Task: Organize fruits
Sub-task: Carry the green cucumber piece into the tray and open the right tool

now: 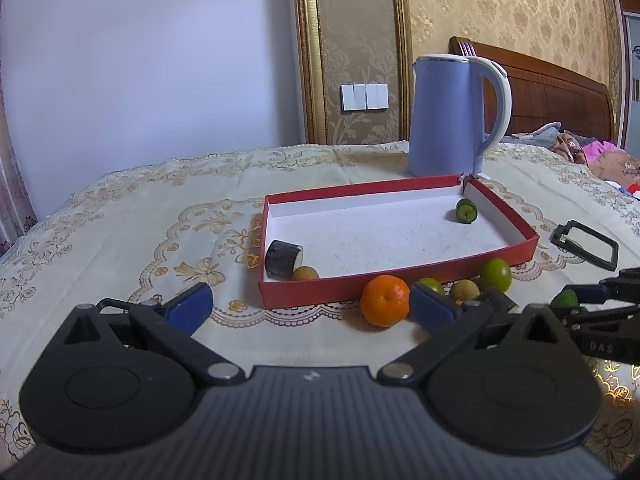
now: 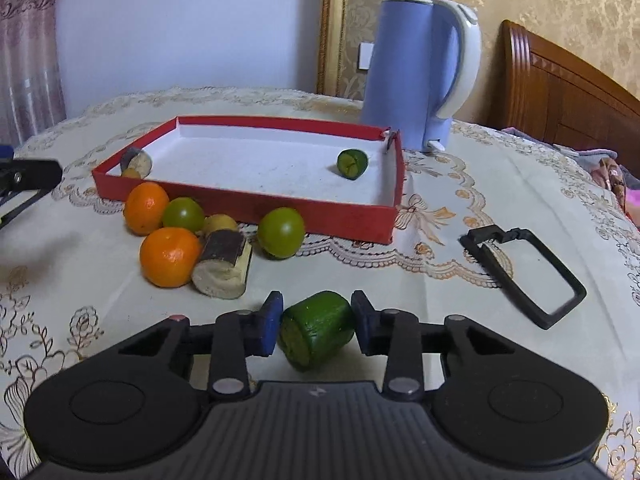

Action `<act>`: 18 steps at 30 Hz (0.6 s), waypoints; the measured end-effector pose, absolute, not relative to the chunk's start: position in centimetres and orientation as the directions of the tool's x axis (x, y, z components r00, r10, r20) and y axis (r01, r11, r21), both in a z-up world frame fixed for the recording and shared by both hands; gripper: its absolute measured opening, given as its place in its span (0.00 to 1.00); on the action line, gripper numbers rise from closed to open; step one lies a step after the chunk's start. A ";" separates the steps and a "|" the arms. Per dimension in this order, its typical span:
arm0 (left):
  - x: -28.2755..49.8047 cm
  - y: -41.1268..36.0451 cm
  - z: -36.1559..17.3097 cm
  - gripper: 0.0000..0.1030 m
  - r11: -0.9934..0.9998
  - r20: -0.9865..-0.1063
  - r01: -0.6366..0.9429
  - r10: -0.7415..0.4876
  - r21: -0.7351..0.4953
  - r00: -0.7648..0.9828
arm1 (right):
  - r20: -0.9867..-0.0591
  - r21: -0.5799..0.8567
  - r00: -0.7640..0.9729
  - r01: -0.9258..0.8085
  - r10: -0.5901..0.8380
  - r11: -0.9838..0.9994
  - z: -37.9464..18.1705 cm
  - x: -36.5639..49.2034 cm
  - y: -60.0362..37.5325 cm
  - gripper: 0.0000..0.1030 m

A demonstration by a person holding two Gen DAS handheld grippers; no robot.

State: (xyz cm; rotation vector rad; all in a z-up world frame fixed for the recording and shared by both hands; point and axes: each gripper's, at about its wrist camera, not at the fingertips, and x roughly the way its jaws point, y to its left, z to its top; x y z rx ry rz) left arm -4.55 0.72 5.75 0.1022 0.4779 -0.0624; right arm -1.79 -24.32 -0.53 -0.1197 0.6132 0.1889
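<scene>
The red tray (image 2: 256,208) with a white floor holds a green cut piece (image 2: 352,163), a dark banana chunk (image 2: 137,160) and a small brown fruit (image 1: 306,273). In front of it lie two oranges (image 2: 170,256), two green round fruits (image 2: 281,232), a yellowish fruit (image 2: 219,223) and another banana chunk (image 2: 224,266). My right gripper (image 2: 317,328) is shut on a green cut fruit piece (image 2: 318,326) just above the cloth, nearer than the pile. My left gripper (image 1: 310,308) stands open with nothing between its fingers, in front of the tray's near left corner, its right finger beside an orange (image 1: 384,300).
A blue kettle (image 2: 416,72) stands behind the tray's far right corner. A black rectangular frame (image 2: 524,276) lies on the cloth right of the tray. The embroidered tablecloth (image 1: 120,220) stretches bare to the left. A wooden headboard (image 2: 560,92) is at the far right.
</scene>
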 end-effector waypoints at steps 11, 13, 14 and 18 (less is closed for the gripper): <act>-4.5 0.5 5.8 1.00 0.992 -0.458 0.089 -0.040 0.085 0.888 | -0.498 -0.002 0.831 -0.286 0.247 0.958 3.8 7.5 -22.1 0.35; -4.5 0.5 5.8 1.00 0.992 -0.458 0.088 -0.037 0.089 0.888 | -0.495 0.003 0.837 -0.265 0.232 0.964 4.0 10.5 -21.6 0.35; -4.5 0.5 5.8 1.00 0.992 -0.459 0.085 -0.034 0.092 0.888 | -0.495 -0.008 0.844 -0.241 0.205 0.971 4.0 12.0 -21.4 0.35; -4.6 0.5 5.9 1.00 0.992 -0.460 0.076 -0.022 0.098 0.888 | -0.508 0.010 0.845 -0.186 0.165 0.983 3.3 16.4 -21.3 0.37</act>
